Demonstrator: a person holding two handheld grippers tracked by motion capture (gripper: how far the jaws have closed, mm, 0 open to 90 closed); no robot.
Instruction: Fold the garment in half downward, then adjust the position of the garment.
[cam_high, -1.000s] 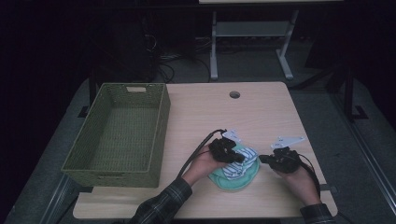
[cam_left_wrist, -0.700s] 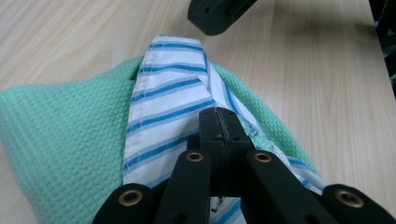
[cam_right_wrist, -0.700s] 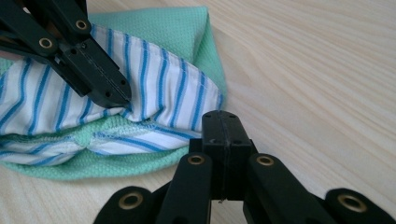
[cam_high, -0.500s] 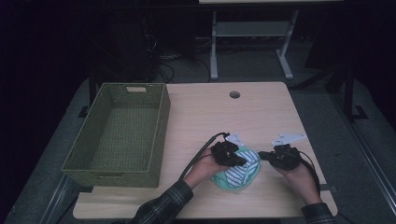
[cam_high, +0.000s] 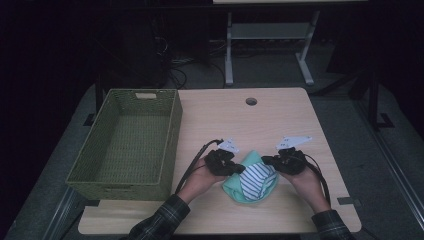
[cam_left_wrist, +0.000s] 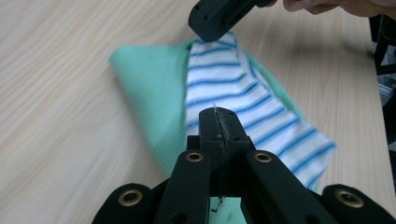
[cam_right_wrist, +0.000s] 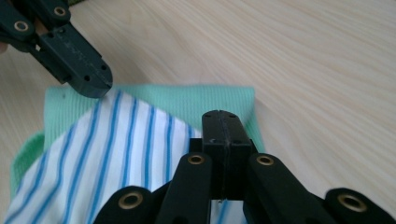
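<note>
striped cloth (cam_high: 254, 178) beside green wicker basket (cam_high: 130, 142)

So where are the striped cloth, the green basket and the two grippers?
Striped cloth (cam_high: 256, 177), high view: its white, blue-striped middle.
Green basket (cam_high: 171, 131), high view: right rim.
Left gripper (cam_left_wrist: 218, 116), left gripper view: tips of its jaws.
Right gripper (cam_right_wrist: 222, 117), right gripper view: tips of its jaws.

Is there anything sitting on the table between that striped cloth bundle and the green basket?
Nothing visible does. The cloth bundle lies to the right of the basket, with only bare table and the left gripper and its hand between them. The basket looks empty.
</note>
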